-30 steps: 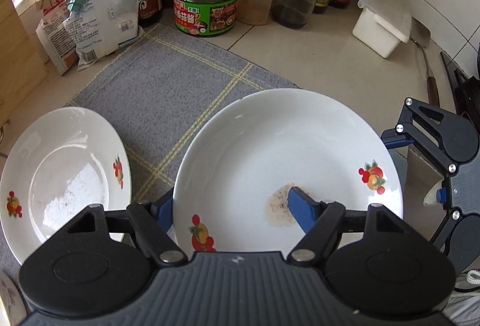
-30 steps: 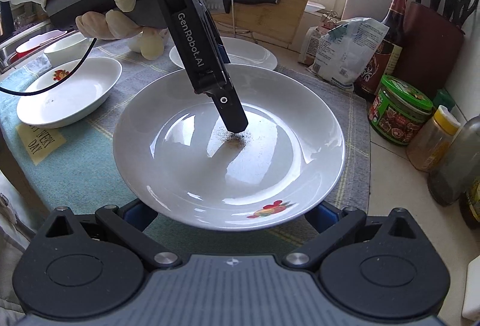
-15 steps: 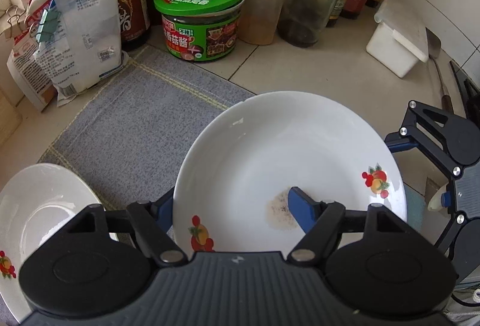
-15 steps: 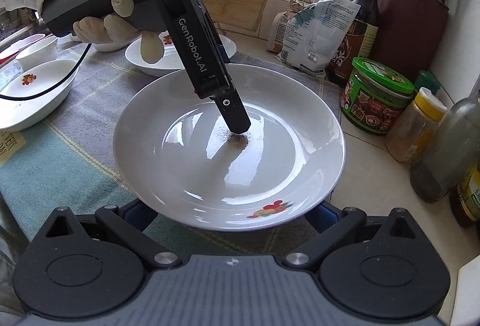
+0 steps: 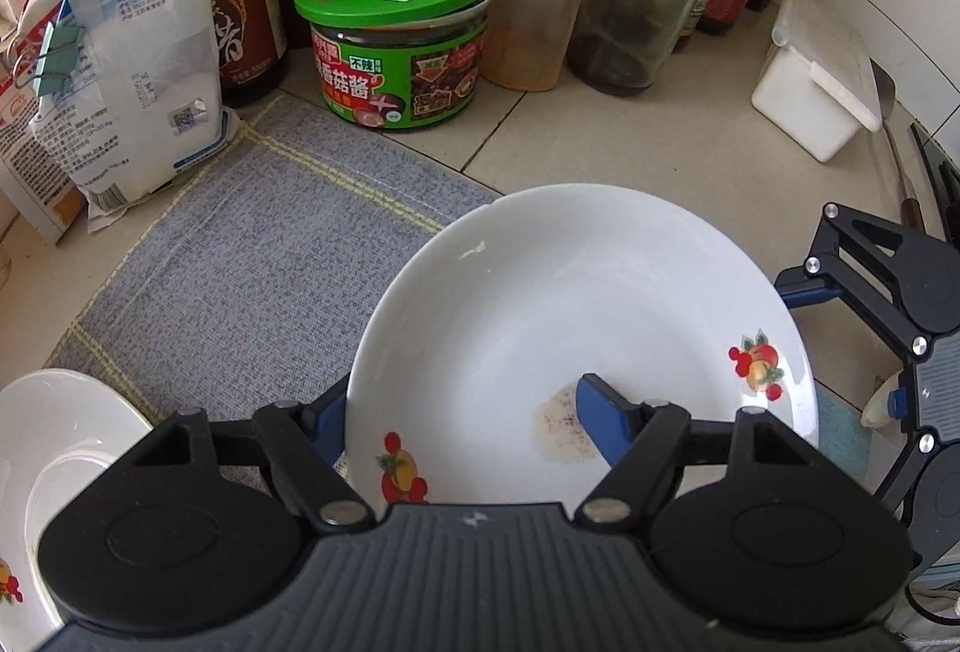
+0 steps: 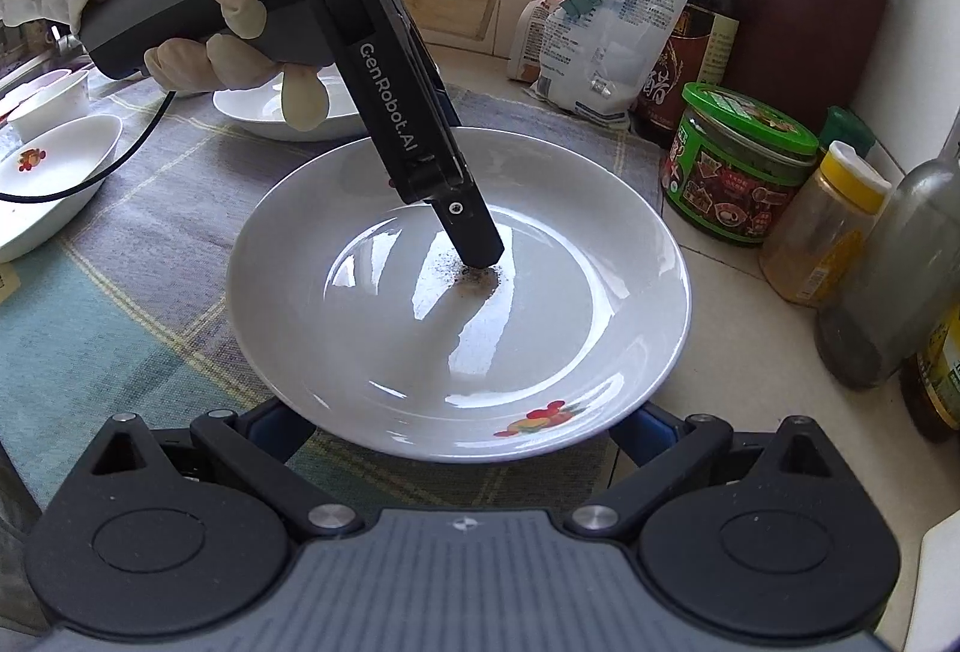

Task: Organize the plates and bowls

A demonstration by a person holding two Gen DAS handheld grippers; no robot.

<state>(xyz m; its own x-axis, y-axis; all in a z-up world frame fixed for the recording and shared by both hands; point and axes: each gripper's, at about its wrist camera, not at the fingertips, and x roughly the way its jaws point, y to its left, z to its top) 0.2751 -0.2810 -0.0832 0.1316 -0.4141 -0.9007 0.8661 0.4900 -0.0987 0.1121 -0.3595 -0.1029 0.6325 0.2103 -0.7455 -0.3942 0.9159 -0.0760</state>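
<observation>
Over the tiled surface (image 5: 630, 159) and the corner of a grey checked cloth (image 5: 240, 262), just in front of a green-lidded jar (image 5: 396, 33): a wide, shallow white plate (image 5: 570, 292), glossy inside. Lies face up and about level. Round, so no long axis to speak of. Whether resting on the cloth or lifted clear of it, cannot tell.

Gripped at one edge by the left claw (image 5: 462, 412), closed on the rim with one blue finger down inside the bowl of the plate and the other outside and beneath. Carried by a gloved hand (image 6: 198, 9) wrapped round the grey handle, the claw slanting steeply downward.

At the opposite edge, the right claw (image 6: 465, 424), angled down less steeply, jaws spread wide with both tips tucked under the rim; pressing or merely beneath, cannot tell.

Marked by a red-and-yellow fruit print (image 5: 756, 364) on the rim at each claw's side. Soiled at the centre by a brownish, peppery smear (image 5: 558, 424), right at the inner fingertip.
</observation>
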